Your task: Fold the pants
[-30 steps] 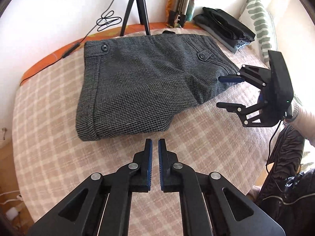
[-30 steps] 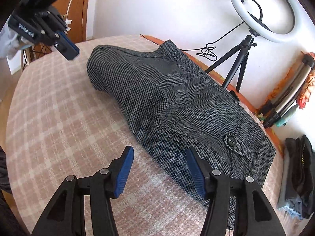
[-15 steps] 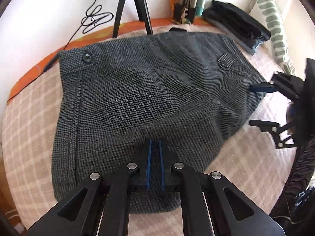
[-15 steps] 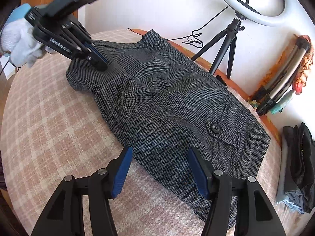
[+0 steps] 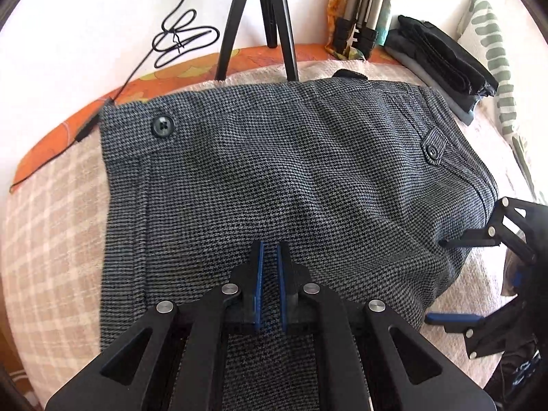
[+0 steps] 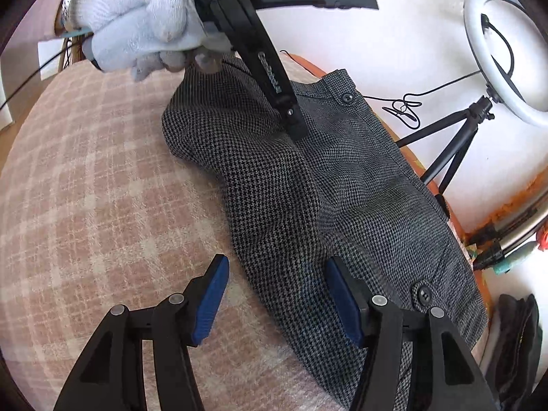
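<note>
The grey houndstooth pants [image 5: 291,178] lie folded on the checked pink cloth, waistband buttons showing; they also fill the right wrist view [image 6: 308,188]. My left gripper [image 5: 269,250] is shut, with nothing between its pads, its tips pressed down on the middle of the fabric; it shows from the side in the right wrist view [image 6: 296,130]. My right gripper [image 6: 277,270] is open and straddles the pants' near edge, one finger over the cloth, the other over the fabric. It shows at the right in the left wrist view [image 5: 441,279].
A black tripod [image 5: 260,17] with a ring light [image 6: 503,34] stands at the table's far edge by the white wall. A coiled cable [image 5: 181,37] hangs there. Folded dark clothes [image 5: 441,58] lie at the far right. A striped cushion [image 5: 493,51] lies beyond.
My left gripper has moved forward from the bare cloth onto the pants and now presses on their middle. My right gripper has moved in over the pants' edge, still open.
</note>
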